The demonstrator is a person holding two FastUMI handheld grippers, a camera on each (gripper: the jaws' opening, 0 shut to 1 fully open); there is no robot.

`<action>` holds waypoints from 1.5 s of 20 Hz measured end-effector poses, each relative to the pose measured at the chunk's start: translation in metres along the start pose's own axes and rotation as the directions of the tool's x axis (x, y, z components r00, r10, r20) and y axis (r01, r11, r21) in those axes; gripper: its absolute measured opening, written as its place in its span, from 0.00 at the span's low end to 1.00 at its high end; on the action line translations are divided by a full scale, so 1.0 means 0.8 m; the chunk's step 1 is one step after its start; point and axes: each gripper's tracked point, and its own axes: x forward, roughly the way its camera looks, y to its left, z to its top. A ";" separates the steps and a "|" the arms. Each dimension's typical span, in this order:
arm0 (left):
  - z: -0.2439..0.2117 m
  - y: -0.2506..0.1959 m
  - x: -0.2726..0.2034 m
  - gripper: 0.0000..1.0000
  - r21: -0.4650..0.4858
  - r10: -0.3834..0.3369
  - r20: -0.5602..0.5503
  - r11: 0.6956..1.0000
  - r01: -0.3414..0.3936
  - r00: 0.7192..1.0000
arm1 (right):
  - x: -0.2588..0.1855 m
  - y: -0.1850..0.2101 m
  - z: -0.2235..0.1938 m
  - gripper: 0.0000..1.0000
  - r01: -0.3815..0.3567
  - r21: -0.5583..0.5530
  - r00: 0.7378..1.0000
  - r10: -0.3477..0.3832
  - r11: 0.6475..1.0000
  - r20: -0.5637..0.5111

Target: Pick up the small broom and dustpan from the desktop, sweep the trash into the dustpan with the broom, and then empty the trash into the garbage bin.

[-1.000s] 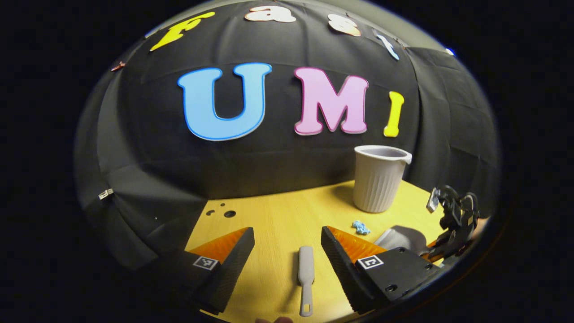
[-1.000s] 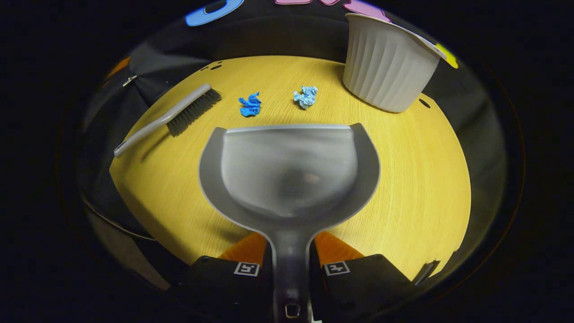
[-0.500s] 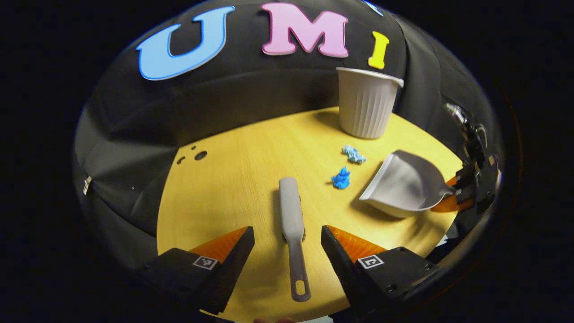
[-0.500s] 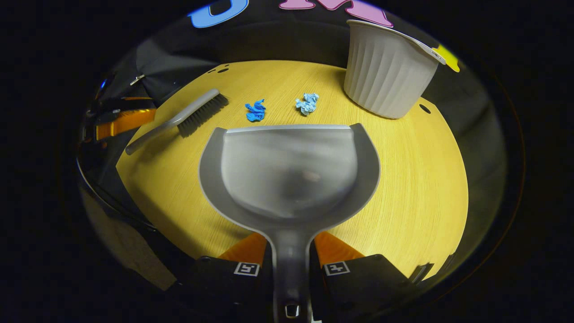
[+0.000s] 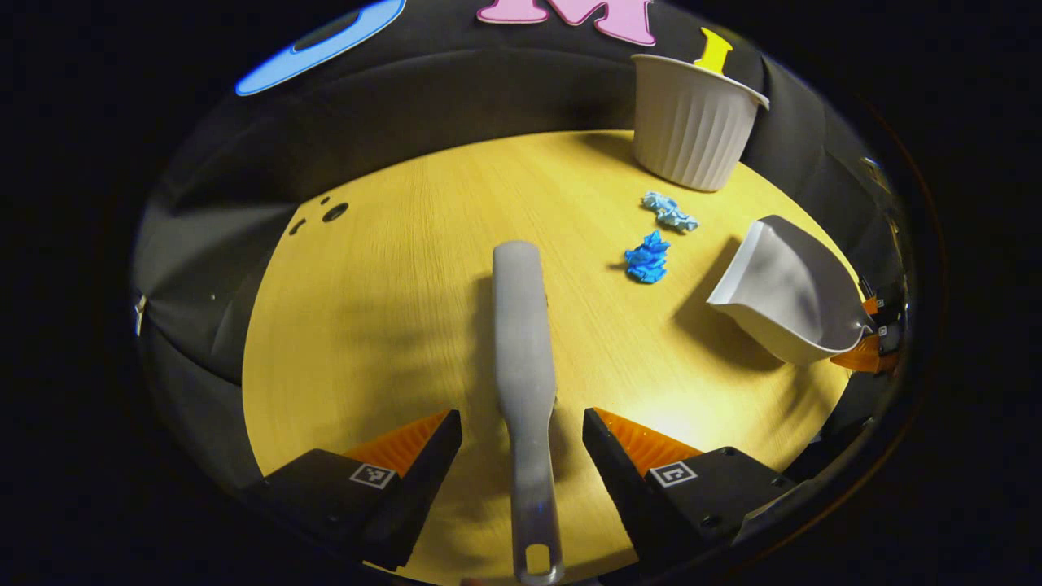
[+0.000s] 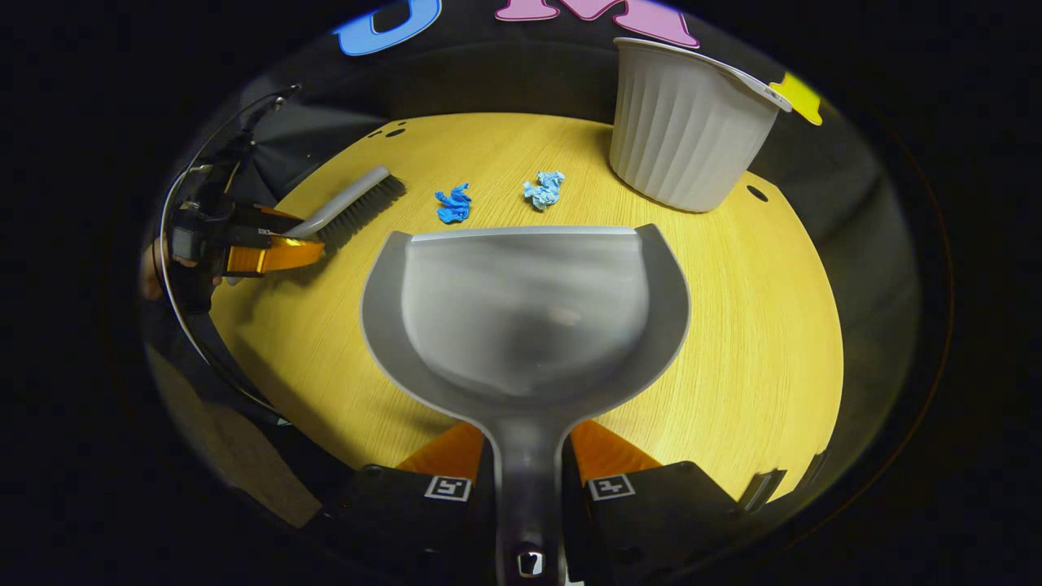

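— Two crumpled blue paper scraps (image 6: 453, 203) lie on the yellow wooden desktop (image 6: 757, 325), just beyond the lip of the grey plastic dustpan (image 6: 525, 313). Which tool is in hand?

— The right gripper (image 6: 527, 456) has both fingers clamped on the dustpan's handle. The left gripper (image 5: 521, 452) is spread wide, its fingers either side of the grey handle of the small broom (image 5: 521, 358), not touching it.

— Where does the broom lie?

— Flat on the desktop's left side, bristles toward the far edge; the ribbed white plastic garbage bin (image 6: 684, 134) stands far right.

— How should the grasp go?

— Lower the fingers level, close squarely on the handle, probably mid-length, though the near end blurs. Keep the dustpan still behind the scraps.
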 end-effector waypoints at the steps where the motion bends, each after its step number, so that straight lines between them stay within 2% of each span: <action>1: -0.003 -0.001 0.006 0.97 -0.006 -0.005 -0.016 1.000 0.005 1.000 | -0.001 0.002 0.000 0.37 -0.002 -0.003 1.000 0.002 1.000 -0.004; 3: -0.010 -0.002 0.014 0.95 -0.007 -0.004 -0.040 1.000 0.003 0.999 | 0.000 0.006 -0.002 0.37 -0.014 -0.016 1.000 0.013 1.000 -0.015; 6: -0.017 -0.004 0.022 0.79 -0.021 -0.018 -0.048 1.000 0.017 0.999 | 0.001 0.007 -0.004 0.37 -0.014 -0.049 0.999 0.013 0.999 -0.029; 9: -0.017 -0.007 0.024 0.73 -0.017 -0.030 -0.053 0.999 0.029 0.998 | -0.002 -0.001 -0.003 0.37 0.006 -0.084 0.999 -0.009 0.996 -0.044; 12: -0.012 -0.007 0.028 0.46 0.001 -0.026 -0.050 1.000 0.026 0.998 | -0.005 -0.004 0.002 0.37 0.006 -0.093 0.998 -0.011 0.996 -0.055; 16: -0.006 -0.010 0.031 0.32 0.061 -0.051 -0.077 0.997 0.056 0.996 | -0.004 -0.006 0.013 0.37 -0.003 -0.126 0.997 -0.007 0.992 -0.080; 20: 0.031 0.001 0.039 0.28 0.128 -0.002 -0.051 0.992 0.008 0.999 | 0.002 -0.004 0.021 0.37 -0.018 -0.148 0.994 0.002 0.989 -0.107; 24: 0.098 -0.013 0.057 0.27 0.131 -0.057 0.015 0.990 0.054 0.998 | 0.011 -0.007 0.019 0.37 -0.024 -0.157 0.990 0.002 0.987 -0.141; 30: 0.188 -0.042 0.099 0.27 0.242 -0.144 0.073 0.963 0.123 0.987 | 0.023 -0.018 0.024 0.37 -0.037 -0.159 0.986 0.010 0.987 -0.166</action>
